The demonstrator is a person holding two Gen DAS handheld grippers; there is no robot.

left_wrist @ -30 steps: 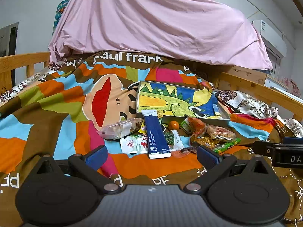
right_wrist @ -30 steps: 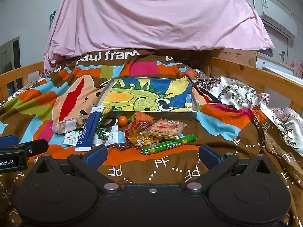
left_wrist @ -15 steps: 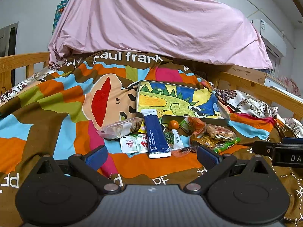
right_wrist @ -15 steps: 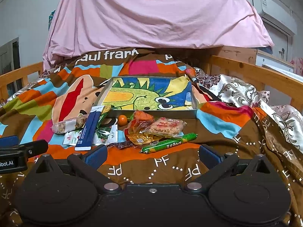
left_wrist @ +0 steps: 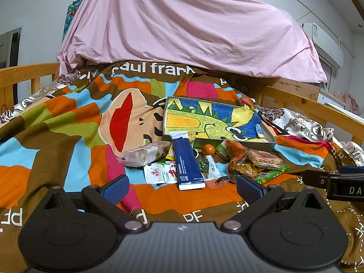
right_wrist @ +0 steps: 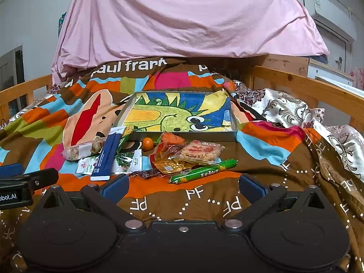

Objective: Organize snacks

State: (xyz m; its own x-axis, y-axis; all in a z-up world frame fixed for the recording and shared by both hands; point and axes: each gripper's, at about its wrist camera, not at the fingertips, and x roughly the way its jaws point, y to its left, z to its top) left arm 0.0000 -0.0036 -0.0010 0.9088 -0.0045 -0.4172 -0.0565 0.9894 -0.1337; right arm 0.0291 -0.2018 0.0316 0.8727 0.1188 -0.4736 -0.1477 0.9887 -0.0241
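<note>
A shallow metal tray [left_wrist: 270,145] [right_wrist: 182,134] lined with a dinosaur drawing lies on the bedspread. In front of it sits a heap of snacks: a long blue sachet [left_wrist: 187,160] [right_wrist: 107,157], a clear nut bar pack [left_wrist: 144,153] [right_wrist: 82,150], a white sachet [left_wrist: 159,172], a small orange [left_wrist: 208,149] [right_wrist: 147,143], an orange packet [right_wrist: 171,140], a rice cracker pack [left_wrist: 265,159] [right_wrist: 201,152] and a green sausage stick [right_wrist: 203,171] [left_wrist: 270,174]. My left gripper [left_wrist: 183,187] is open just short of the blue sachet. My right gripper [right_wrist: 183,187] is open near the sausage stick. Neither holds anything.
A colourful bedspread [left_wrist: 68,122] covers the bed, with wooden rails [left_wrist: 22,75] [right_wrist: 302,86] on both sides. A big pink sheet [right_wrist: 182,18] drapes over something behind the tray. A patterned satin cloth [right_wrist: 295,111] lies at the right.
</note>
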